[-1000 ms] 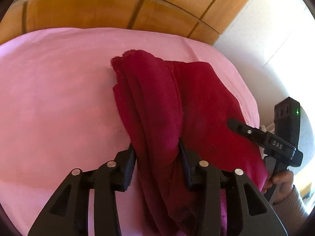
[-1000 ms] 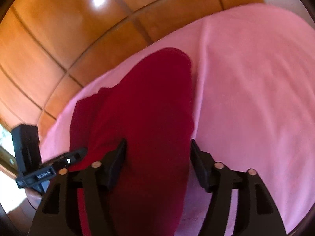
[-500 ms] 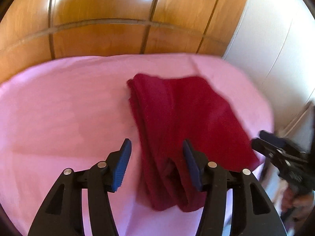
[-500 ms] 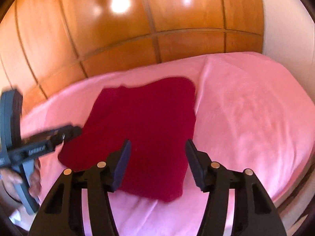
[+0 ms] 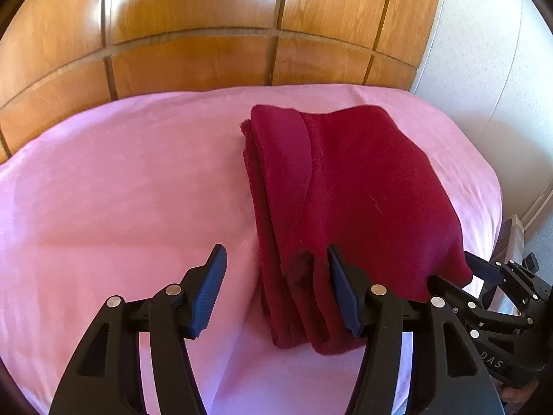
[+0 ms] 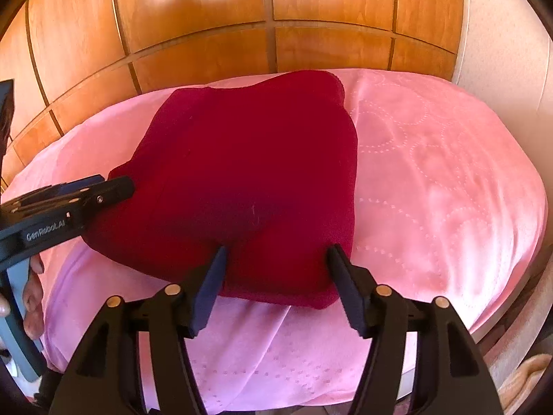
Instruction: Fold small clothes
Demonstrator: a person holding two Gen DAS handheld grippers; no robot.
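Note:
A dark red garment (image 5: 345, 180) lies folded on the pink bed cover (image 5: 121, 190), its stacked fold edges facing left. My left gripper (image 5: 275, 249) hovers over its near left corner. Its jaws are opening, the cloth lies under the gap, and the pads do not touch it. In the right wrist view the garment (image 6: 249, 166) is a flat, rounded square. My right gripper (image 6: 278, 248) stands over its near edge. These jaws are opening too, and the pads are off the cloth. Each gripper also shows in the other's view, the right gripper (image 5: 463, 269) and the left gripper (image 6: 115, 181).
A wooden headboard (image 5: 207, 34) runs along the far side of the bed, with a white wall (image 5: 484, 52) to its right. The bed cover (image 6: 432, 173) drops off at the right and near edges. A hand (image 6: 31, 294) holds the left gripper's handle.
The left gripper, which pinched the garment's folds a second ago, has let go and drawn back. The right gripper has drawn back as well. The garment now lies flat and folded.

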